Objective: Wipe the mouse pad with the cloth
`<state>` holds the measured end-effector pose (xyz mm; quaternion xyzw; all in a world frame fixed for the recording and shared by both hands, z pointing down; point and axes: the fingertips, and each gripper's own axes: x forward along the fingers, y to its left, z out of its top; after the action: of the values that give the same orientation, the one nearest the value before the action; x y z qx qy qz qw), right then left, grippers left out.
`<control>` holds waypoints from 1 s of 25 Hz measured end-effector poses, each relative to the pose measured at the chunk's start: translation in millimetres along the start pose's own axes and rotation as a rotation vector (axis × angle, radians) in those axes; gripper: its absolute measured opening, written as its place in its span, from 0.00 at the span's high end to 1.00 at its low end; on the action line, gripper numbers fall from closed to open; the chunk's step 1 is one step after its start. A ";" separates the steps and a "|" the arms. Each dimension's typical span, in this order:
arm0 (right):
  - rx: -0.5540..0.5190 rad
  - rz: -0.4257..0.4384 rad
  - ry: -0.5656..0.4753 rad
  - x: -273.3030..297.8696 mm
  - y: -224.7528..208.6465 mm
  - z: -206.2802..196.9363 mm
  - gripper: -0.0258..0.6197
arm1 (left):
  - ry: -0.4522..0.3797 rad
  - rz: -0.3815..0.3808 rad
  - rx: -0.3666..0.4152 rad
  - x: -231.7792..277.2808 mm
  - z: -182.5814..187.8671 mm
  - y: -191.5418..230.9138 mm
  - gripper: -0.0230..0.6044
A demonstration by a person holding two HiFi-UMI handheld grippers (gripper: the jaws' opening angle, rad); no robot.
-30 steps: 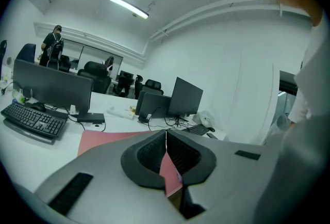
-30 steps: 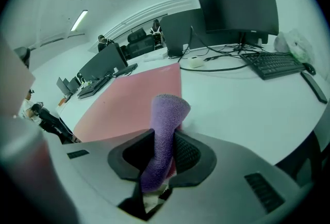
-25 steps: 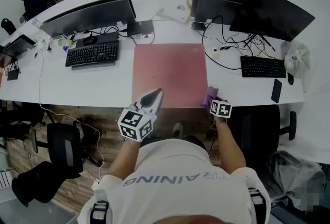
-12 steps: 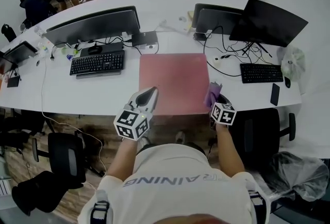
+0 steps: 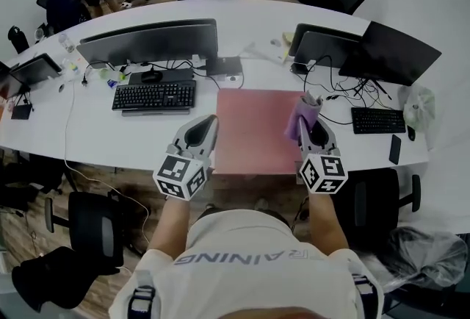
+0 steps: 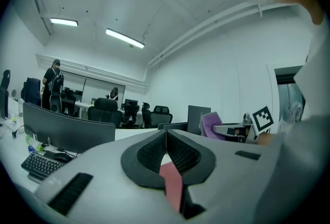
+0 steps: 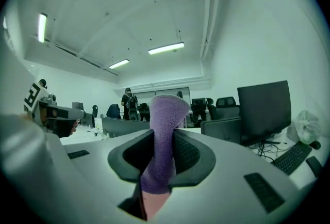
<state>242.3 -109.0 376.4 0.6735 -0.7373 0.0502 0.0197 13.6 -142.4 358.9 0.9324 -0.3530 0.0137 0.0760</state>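
A pink mouse pad (image 5: 258, 126) lies on the white desk (image 5: 110, 137) between two workstations. My right gripper (image 5: 307, 119) hovers over the pad's right edge, shut on a purple cloth (image 5: 301, 115) that sticks up between its jaws; the cloth (image 7: 165, 140) fills the right gripper view's middle. My left gripper (image 5: 204, 128) is held at the pad's left edge, jaws shut with nothing between them; in the left gripper view a strip of the pink pad (image 6: 171, 184) shows under the closed jaws (image 6: 166, 138). Both grippers are raised above the desk.
A keyboard (image 5: 154, 96) and wide monitor (image 5: 150, 42) stand left of the pad. Dark monitors (image 5: 389, 53), a second keyboard (image 5: 377, 120), cables and a phone (image 5: 396, 149) lie on the right. Office chairs (image 5: 92, 226) stand near the desk's front edge.
Both grippers have risen and moved forward over the pad's front part. The right one carried the purple cloth up from the desk's front edge to above the pad's right side.
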 end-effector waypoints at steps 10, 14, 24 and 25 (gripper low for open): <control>-0.070 0.028 -0.110 4.4 59.9 50.5 0.80 | -0.021 0.010 0.005 -18.7 13.4 37.5 0.91; -0.072 0.025 -0.110 5.8 59.2 51.2 0.80 | -0.019 0.002 0.003 -16.2 12.0 37.9 0.91; -0.082 0.025 -0.105 8.4 45.3 52.9 0.80 | -0.016 -0.007 -0.003 -1.6 9.4 30.0 0.91; -0.083 0.027 -0.106 8.7 44.3 53.6 0.80 | -0.017 -0.006 -0.003 -0.4 9.7 29.6 0.91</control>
<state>199.5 -119.2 321.8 0.6638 -0.7477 -0.0160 0.0081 -6.6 -165.5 353.2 0.9335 -0.3507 0.0052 0.0744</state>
